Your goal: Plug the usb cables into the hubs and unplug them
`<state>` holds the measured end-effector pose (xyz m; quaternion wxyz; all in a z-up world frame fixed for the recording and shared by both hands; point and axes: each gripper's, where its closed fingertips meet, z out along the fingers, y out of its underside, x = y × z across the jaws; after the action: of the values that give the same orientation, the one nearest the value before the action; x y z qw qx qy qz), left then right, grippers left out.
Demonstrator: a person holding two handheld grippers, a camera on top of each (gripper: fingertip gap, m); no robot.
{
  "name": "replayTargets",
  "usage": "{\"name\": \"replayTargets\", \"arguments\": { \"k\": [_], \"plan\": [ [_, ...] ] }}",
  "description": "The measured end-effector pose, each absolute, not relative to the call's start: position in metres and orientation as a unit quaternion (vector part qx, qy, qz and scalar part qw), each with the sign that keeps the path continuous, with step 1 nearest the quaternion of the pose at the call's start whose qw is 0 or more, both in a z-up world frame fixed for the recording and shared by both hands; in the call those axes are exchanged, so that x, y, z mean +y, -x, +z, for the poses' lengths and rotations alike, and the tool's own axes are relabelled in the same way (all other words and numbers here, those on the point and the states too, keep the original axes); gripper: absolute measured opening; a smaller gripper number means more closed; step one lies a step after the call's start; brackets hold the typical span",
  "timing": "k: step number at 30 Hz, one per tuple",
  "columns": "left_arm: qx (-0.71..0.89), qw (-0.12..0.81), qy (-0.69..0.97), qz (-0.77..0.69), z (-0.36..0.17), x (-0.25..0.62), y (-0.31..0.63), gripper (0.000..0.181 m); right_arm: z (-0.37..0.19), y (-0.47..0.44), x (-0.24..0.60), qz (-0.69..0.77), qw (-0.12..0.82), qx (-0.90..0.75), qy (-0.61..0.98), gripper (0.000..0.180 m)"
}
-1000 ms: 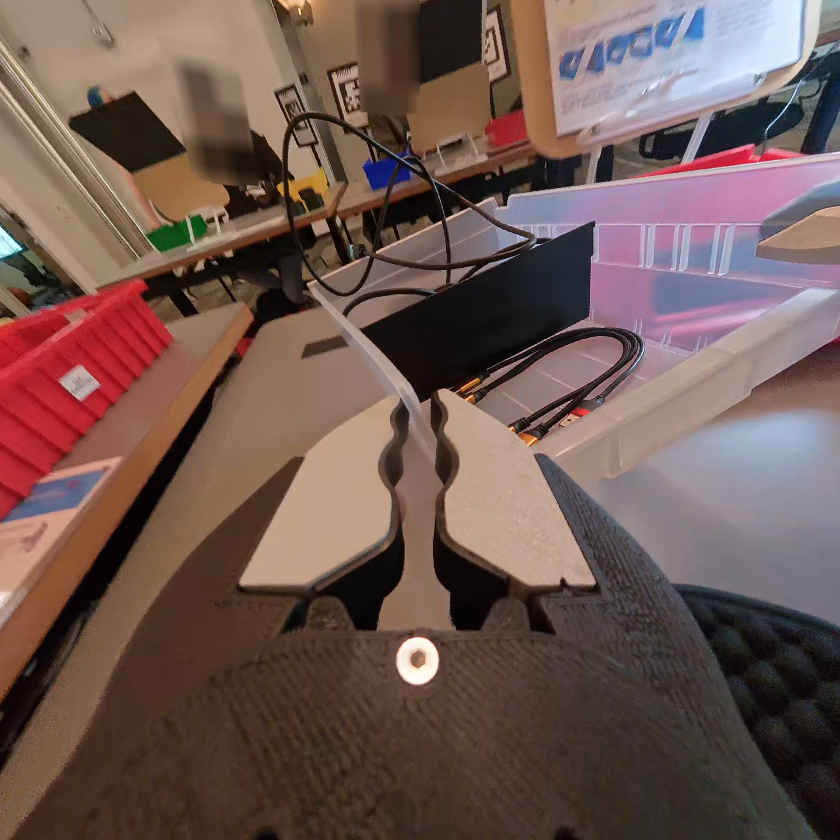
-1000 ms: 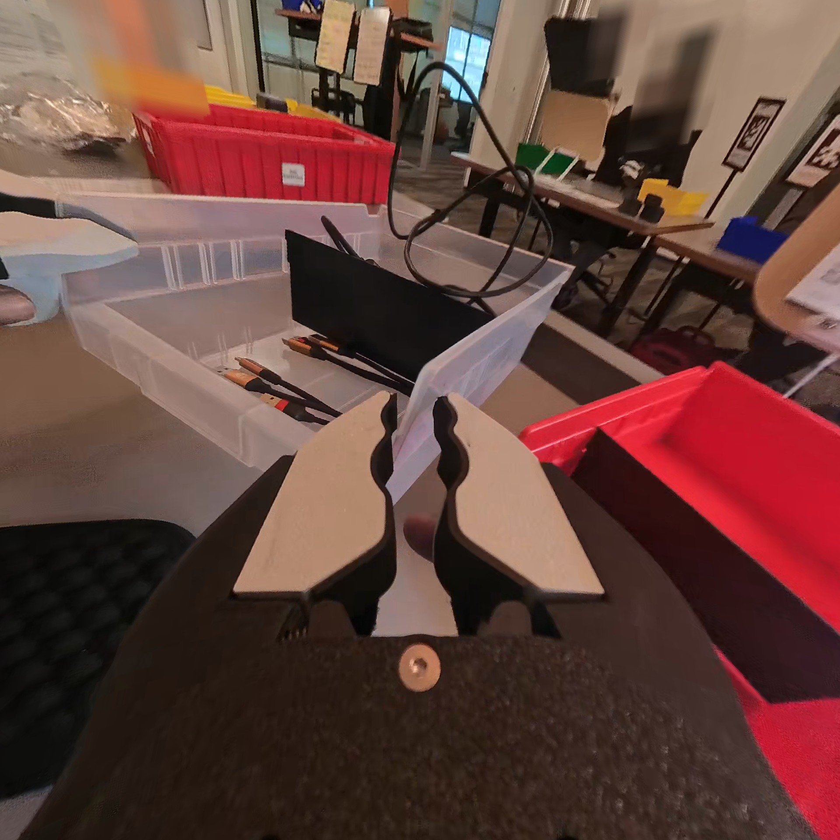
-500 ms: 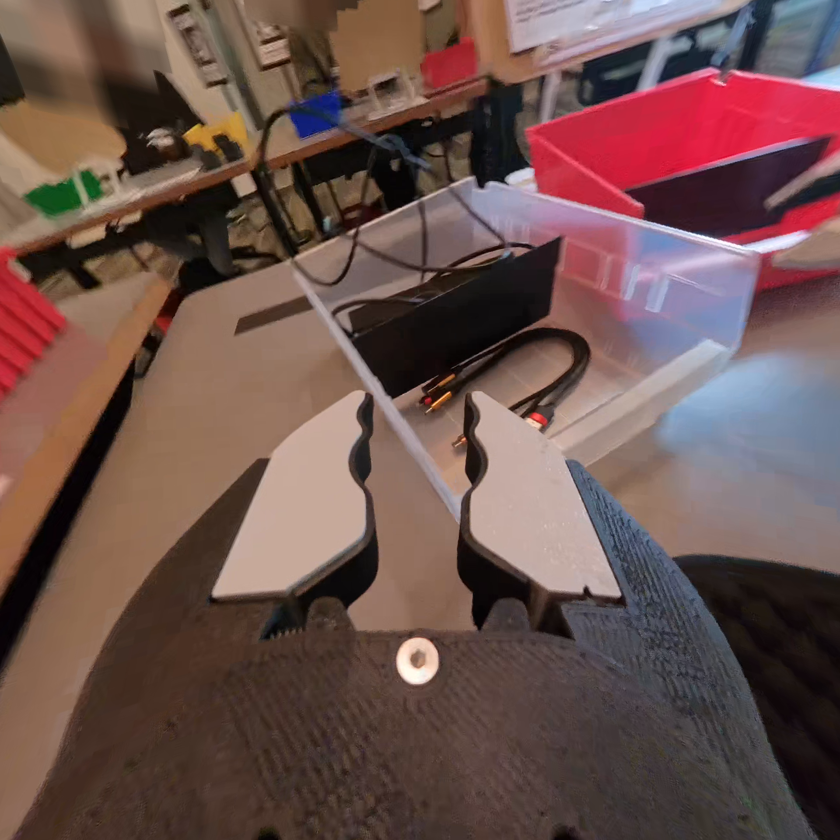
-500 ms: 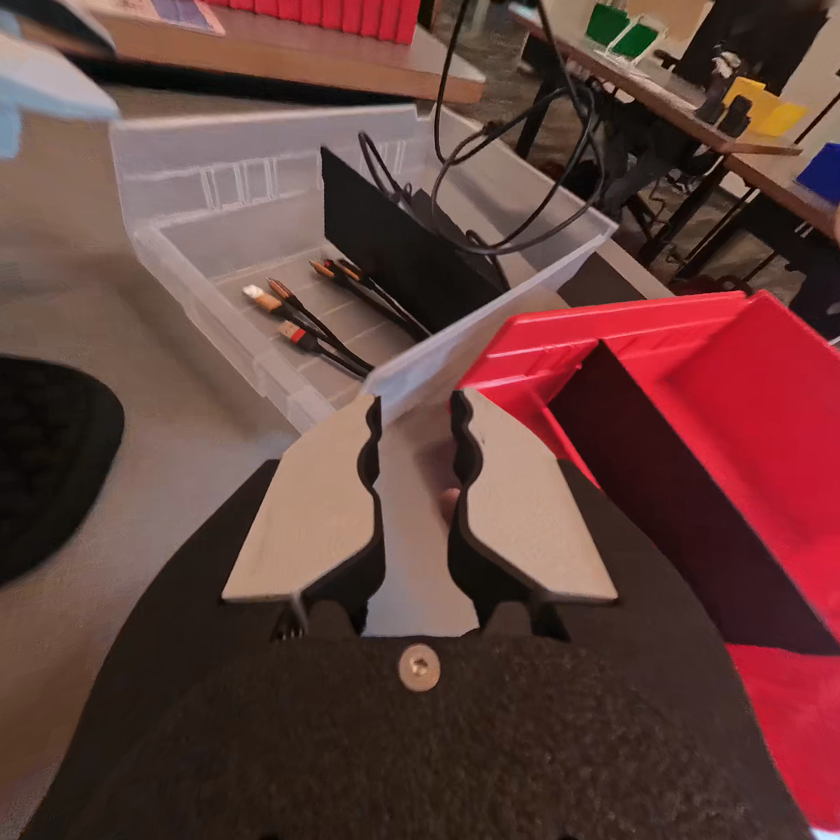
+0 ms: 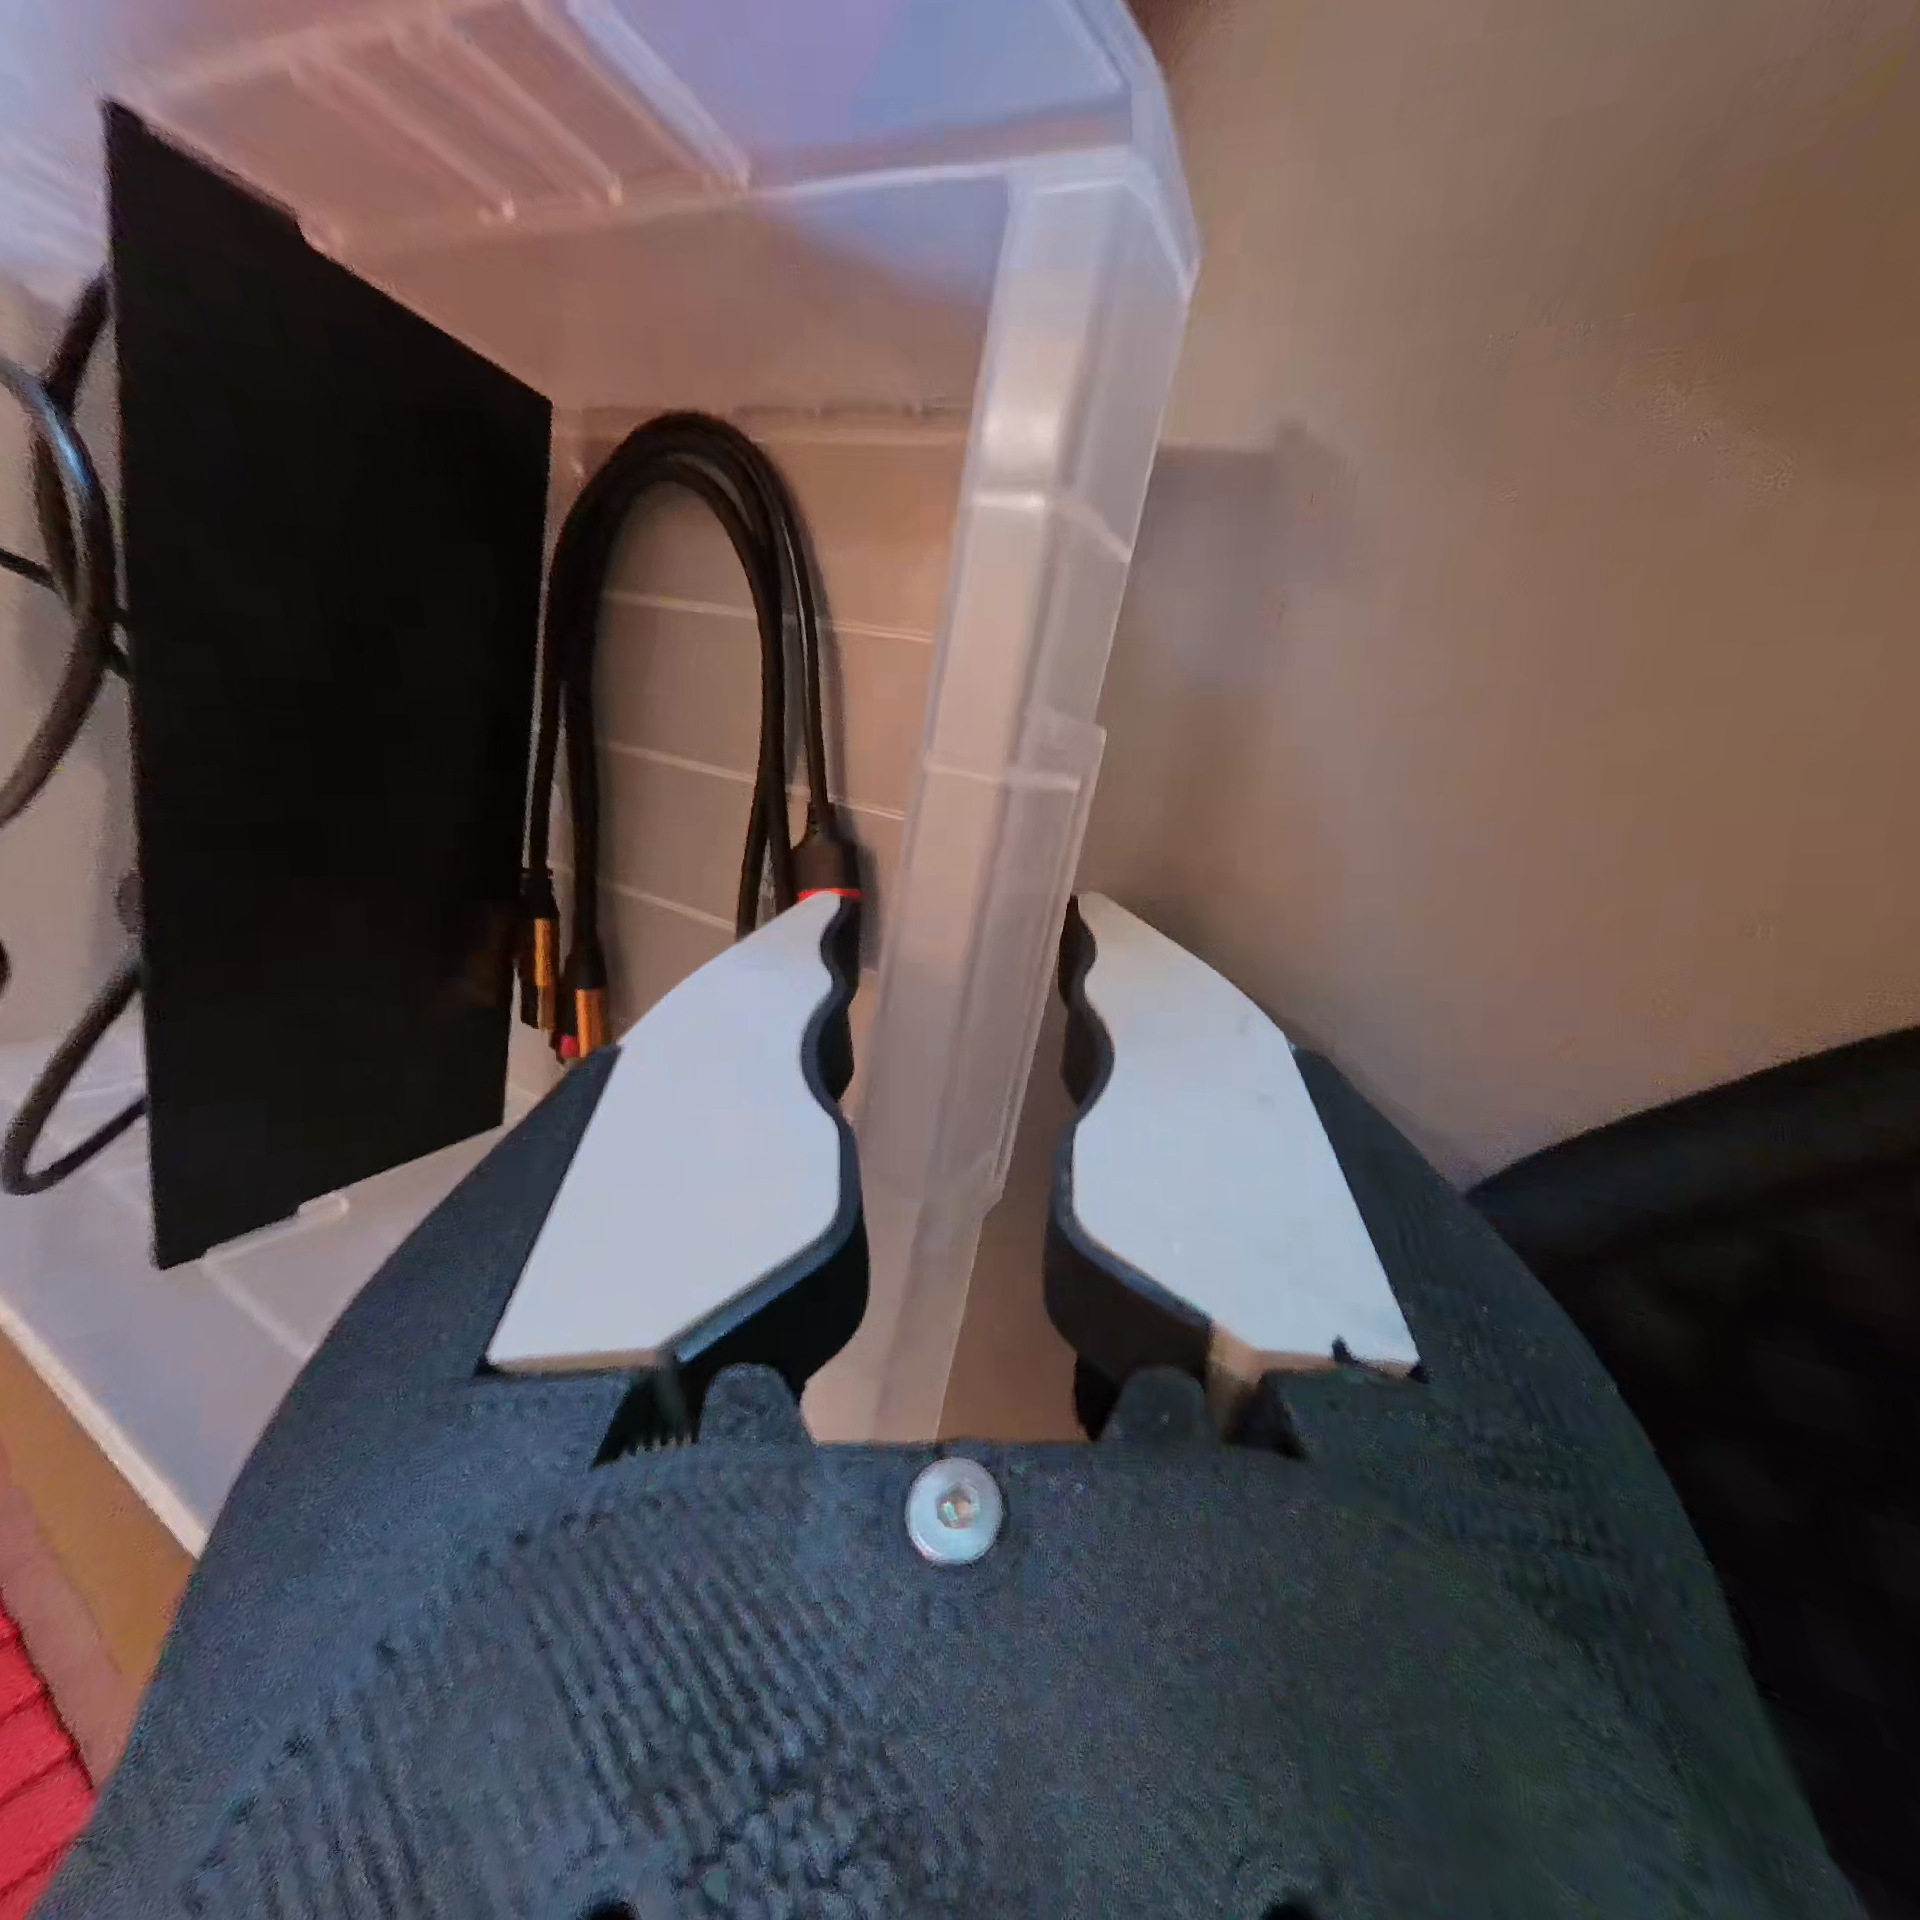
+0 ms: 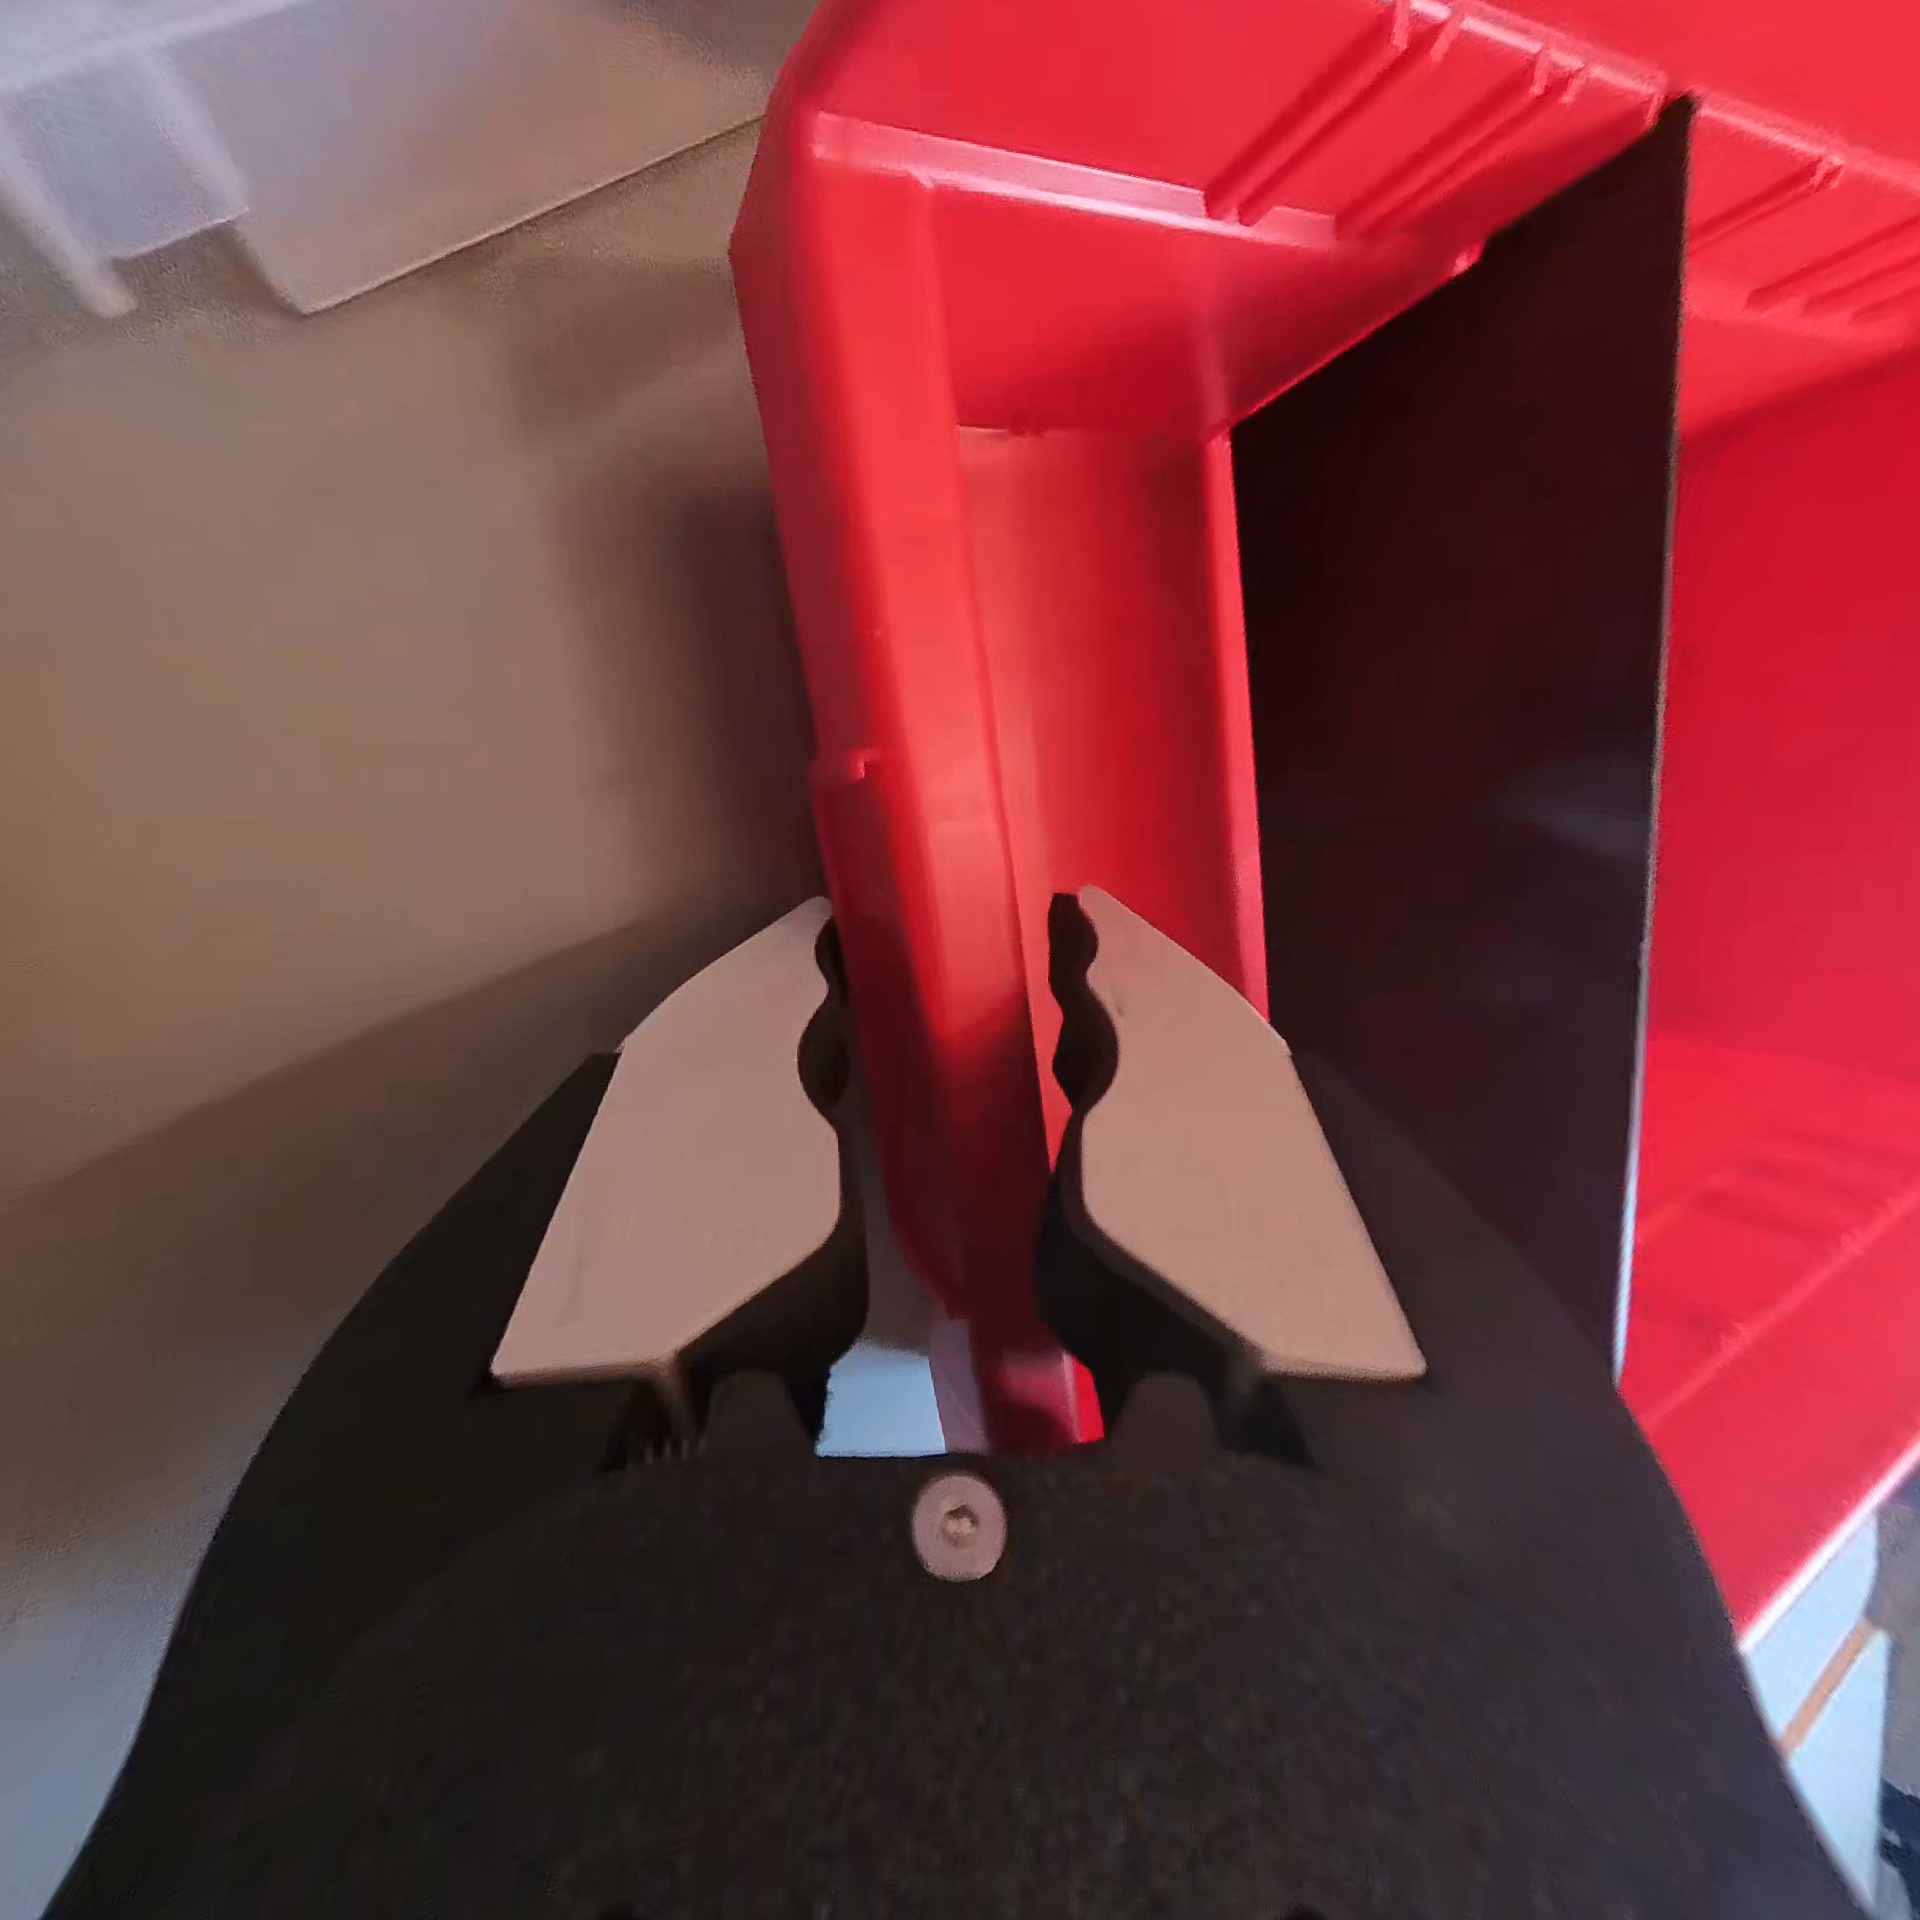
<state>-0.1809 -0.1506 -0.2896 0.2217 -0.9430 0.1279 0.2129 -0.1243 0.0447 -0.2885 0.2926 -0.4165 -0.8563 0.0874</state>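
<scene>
Beige surface [image 5: 1558,520] carries a clear bin [image 5: 1039,727] and a red bin [image 6: 883,623]. Left hand-held gripper [image 5: 956,925] straddles the clear bin's wall, jaws apart, not clamped. Right hand-held gripper [image 6: 940,914] likewise straddles the red bin's wall, jaws apart. Cables [image 5: 769,623] lie looped inside the clear bin at 11 o'clock, beside a black divider [image 5: 312,675]. No hub is visible; plugging seems not yet begun.

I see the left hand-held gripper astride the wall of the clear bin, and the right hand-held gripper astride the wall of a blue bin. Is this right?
Not quite. In the right wrist view the right hand-held gripper straddles the wall of a red bin, not a blue one. The rest holds: the left hand-held gripper straddles the clear bin wall.
</scene>
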Motion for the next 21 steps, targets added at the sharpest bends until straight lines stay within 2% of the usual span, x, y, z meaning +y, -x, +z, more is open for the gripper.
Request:
{"name": "replayTargets", "arguments": {
  "k": [6, 11, 21],
  "plan": [
    [0.149, 0.259, 0.92, 0.254, -0.287, -0.147, 0.181, 0.036, -0.287, 0.046, 0.079, 0.052, 0.347, -0.839, 0.415, 0.034],
    [0.132, 0.288, 0.919, 0.233, -0.288, -0.146, 0.18, 0.039, -0.283, -0.005, 0.133, 0.014, 0.374, -0.831, 0.413, 0.033],
    [0.094, 0.302, 0.924, 0.216, -0.289, -0.129, 0.207, 0.04, -0.282, 0.003, 0.224, -0.01, 0.404, -0.831, 0.383, 0.032]
  ]
}}
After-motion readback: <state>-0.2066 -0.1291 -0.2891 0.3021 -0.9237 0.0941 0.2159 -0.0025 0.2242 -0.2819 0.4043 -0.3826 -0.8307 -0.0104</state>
